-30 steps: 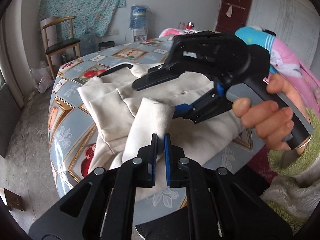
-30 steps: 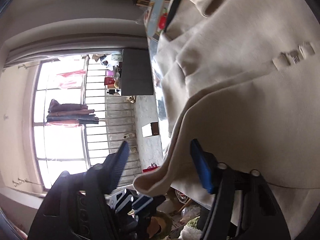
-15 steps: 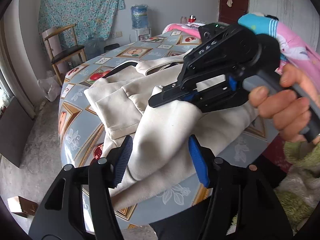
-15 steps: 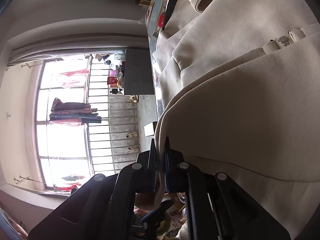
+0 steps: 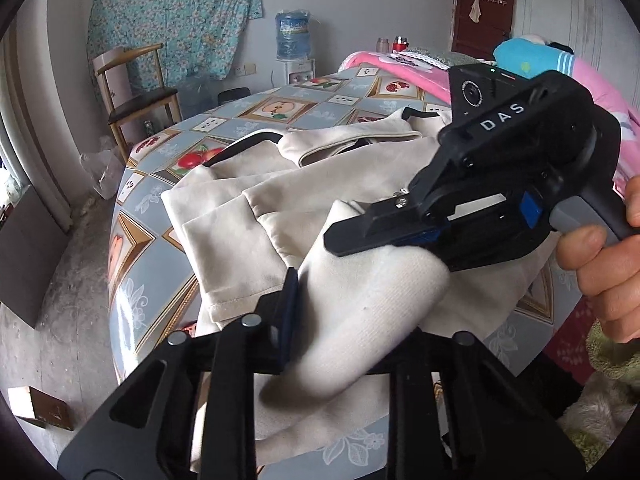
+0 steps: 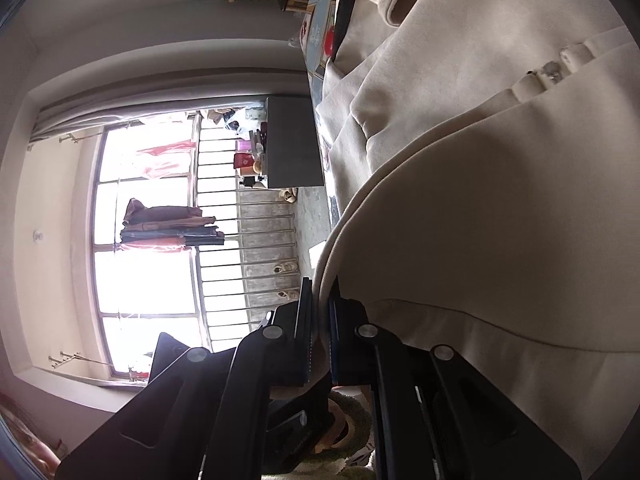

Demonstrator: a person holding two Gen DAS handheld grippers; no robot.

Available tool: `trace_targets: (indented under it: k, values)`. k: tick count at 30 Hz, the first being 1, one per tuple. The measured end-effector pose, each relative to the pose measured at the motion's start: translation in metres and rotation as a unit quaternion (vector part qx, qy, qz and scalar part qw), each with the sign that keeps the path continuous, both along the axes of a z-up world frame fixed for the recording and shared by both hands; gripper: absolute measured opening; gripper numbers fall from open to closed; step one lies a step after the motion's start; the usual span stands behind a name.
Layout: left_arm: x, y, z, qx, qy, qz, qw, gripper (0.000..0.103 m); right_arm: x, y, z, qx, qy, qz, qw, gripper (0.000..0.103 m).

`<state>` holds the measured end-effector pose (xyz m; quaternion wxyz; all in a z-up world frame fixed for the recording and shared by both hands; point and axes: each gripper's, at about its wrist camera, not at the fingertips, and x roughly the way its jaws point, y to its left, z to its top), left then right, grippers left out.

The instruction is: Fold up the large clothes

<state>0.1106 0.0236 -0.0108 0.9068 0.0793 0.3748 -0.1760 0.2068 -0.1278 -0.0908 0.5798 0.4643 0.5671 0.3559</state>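
Coat (image 5: pixel 248 208) sprawls along the worktop's (image 5: pixel 280 110) near edge, its hem pinched tight in the right claw (image 6: pixel 320 320), while the left claw (image 5: pixel 352 320) gapes around a fold.

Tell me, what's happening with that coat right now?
Right gripper shut on cream coat edge. Left gripper open, coat fold between its fingers. Coat on table. Nothing in the way.

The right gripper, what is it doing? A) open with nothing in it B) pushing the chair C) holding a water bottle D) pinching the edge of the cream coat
D: in the right wrist view, the right gripper has its jaws nearly closed, with the hem of the cream coat caught between them.
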Motion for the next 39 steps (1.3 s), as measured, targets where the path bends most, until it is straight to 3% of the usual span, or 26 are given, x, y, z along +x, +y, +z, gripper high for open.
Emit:
trace_targets:
  k: [4, 6, 8, 12, 15, 18, 24, 27, 34, 37, 39]
  values:
    - [0.007, 0.001, -0.004, 0.018, 0.010, 0.034, 0.9992, 0.011, -0.005, -0.040, 0.011, -0.043, -0.035, -0.033, 0.998, 0.010]
    - [0.014, 0.009, -0.005, 0.003, 0.026, 0.059, 0.9979, 0.011, -0.009, -0.078, 0.021, -0.075, -0.061, -0.070, 0.993, 0.022]
    - [0.021, 0.017, -0.007, -0.008, 0.042, 0.077, 0.9962, 0.011, -0.014, -0.121, 0.035, -0.116, -0.090, -0.114, 0.983, 0.045]
    - [0.033, 0.021, -0.013, -0.005, 0.067, 0.095, 0.9932, 0.011, -0.013, -0.219, 0.064, -0.220, -0.129, -0.194, 0.947, 0.045]
    - [0.039, 0.020, -0.018, 0.000, 0.076, 0.108, 0.9912, 0.011, 0.009, -0.260, 0.072, -0.252, -0.140, -0.200, 0.936, 0.045]
    - [0.042, 0.019, -0.022, 0.003, 0.084, 0.124, 0.9888, 0.011, 0.049, -0.279, 0.062, -0.258, -0.137, -0.171, 0.941, 0.045]
    - [0.043, 0.012, -0.024, 0.023, 0.087, 0.141, 0.9858, 0.011, 0.091, -0.258, 0.015, -0.251, -0.103, -0.084, 0.959, 0.045]
    - [0.044, 0.011, -0.023, 0.029, 0.091, 0.145, 0.9849, 0.011, 0.084, -0.260, 0.006, -0.237, -0.101, -0.073, 0.964, 0.045]
    - [0.047, 0.011, -0.024, 0.031, 0.097, 0.144, 0.9843, 0.011, 0.051, -0.266, 0.007, -0.148, -0.086, -0.025, 0.985, 0.045]
    - [0.047, 0.011, -0.024, 0.029, 0.096, 0.146, 0.9841, 0.011, 0.052, -0.259, 0.007, -0.151, -0.089, -0.008, 0.984, 0.045]
    - [0.047, 0.010, -0.024, 0.027, 0.096, 0.147, 0.9841, 0.011, 0.061, -0.269, 0.007, -0.166, -0.078, -0.044, 0.982, 0.045]
